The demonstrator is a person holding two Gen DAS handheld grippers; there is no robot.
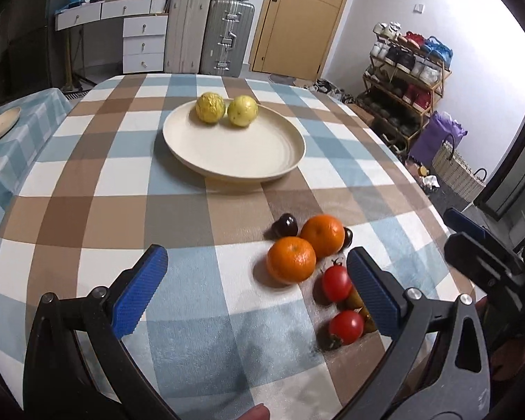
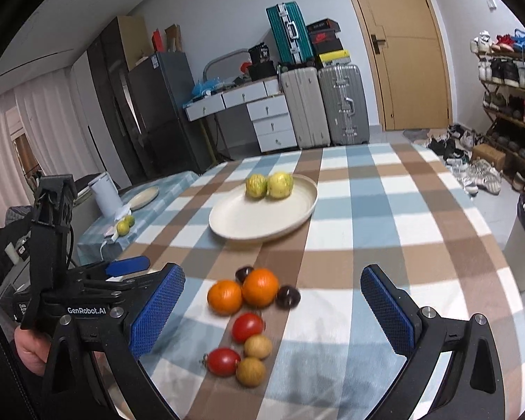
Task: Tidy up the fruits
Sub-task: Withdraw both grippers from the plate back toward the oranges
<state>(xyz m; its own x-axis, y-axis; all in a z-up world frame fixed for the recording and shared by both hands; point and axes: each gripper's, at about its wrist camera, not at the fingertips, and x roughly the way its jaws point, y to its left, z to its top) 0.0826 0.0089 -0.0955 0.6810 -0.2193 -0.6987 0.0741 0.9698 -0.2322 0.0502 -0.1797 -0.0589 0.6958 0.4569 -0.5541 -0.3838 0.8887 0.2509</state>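
The left gripper [image 1: 257, 276] hung with its jaws spread wide and empty, its ridged blue pads [image 1: 138, 292] over the near cloth. The right gripper [image 2: 273, 309] was likewise wide open, holding nothing. Between and just past them lay a tight cluster: two glossy round oranges [image 2: 243, 292] touching, two dark smooth plums [image 2: 287, 296] beside them, two shiny red tomatoes [image 2: 247, 327] and two dull tan round fruits [image 2: 258, 346] nearest. Farther off sat a round cream plate [image 2: 248, 227] with a raised rim, carrying two bumpy yellow fruits [image 2: 269, 184] side by side at its far edge. The checked tablecloth [image 1: 87, 210], blue, brown and white, looked soft
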